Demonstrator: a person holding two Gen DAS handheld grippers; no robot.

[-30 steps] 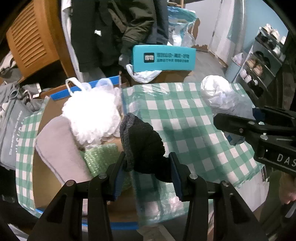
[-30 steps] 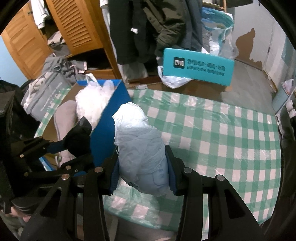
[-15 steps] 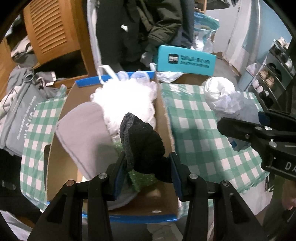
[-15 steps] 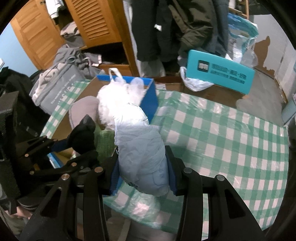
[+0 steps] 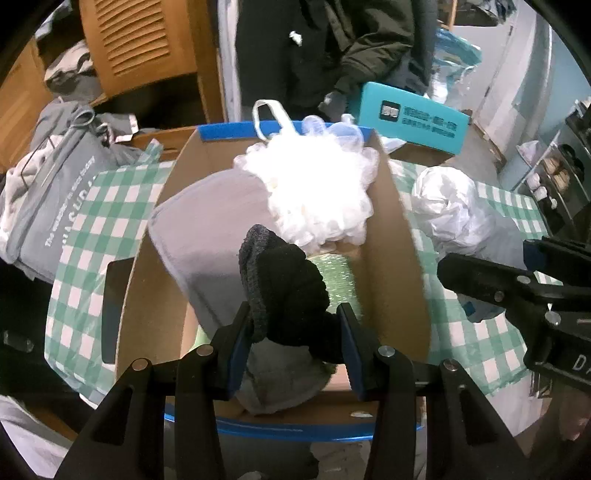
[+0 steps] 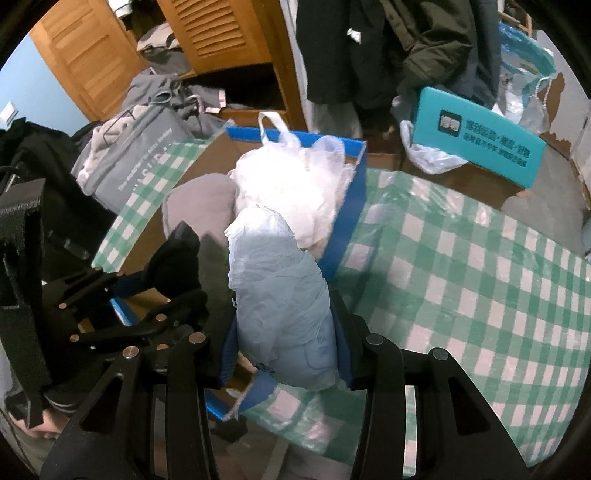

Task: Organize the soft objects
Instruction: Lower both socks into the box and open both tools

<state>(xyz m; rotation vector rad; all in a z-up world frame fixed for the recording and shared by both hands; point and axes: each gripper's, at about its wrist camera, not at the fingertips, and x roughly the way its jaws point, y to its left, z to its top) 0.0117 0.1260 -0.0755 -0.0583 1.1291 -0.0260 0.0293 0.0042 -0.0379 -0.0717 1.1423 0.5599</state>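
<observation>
My left gripper [image 5: 291, 332] is shut on a black knitted glove [image 5: 282, 286] and hangs over the open cardboard box [image 5: 402, 258] with blue outer sides. Inside the box lie a grey cloth [image 5: 214, 229], a white plastic-bag bundle [image 5: 317, 188], a green bubble-wrap roll [image 5: 338, 277] and a grey towel [image 5: 280, 380]. My right gripper [image 6: 286, 347] is shut on a crumpled pale blue plastic bag [image 6: 280, 295], just above the box's right wall [image 6: 343, 229]. In the right wrist view the left gripper [image 6: 147, 295] with the glove [image 6: 177, 254] shows at the left.
The box sits on a green-and-white checked tablecloth [image 6: 461, 273]. A teal carton [image 6: 480, 136] stands behind the table. Grey clothes and a bag [image 5: 55, 192] pile at the left, dark coats [image 6: 388, 48] hang at the back, with wooden louvre doors [image 6: 218, 33] beside them.
Both grippers have moved leftwards with their loads: the left with the glove from beside the box to over its inside, the right with the bag from over the cloth to the box's right wall.
</observation>
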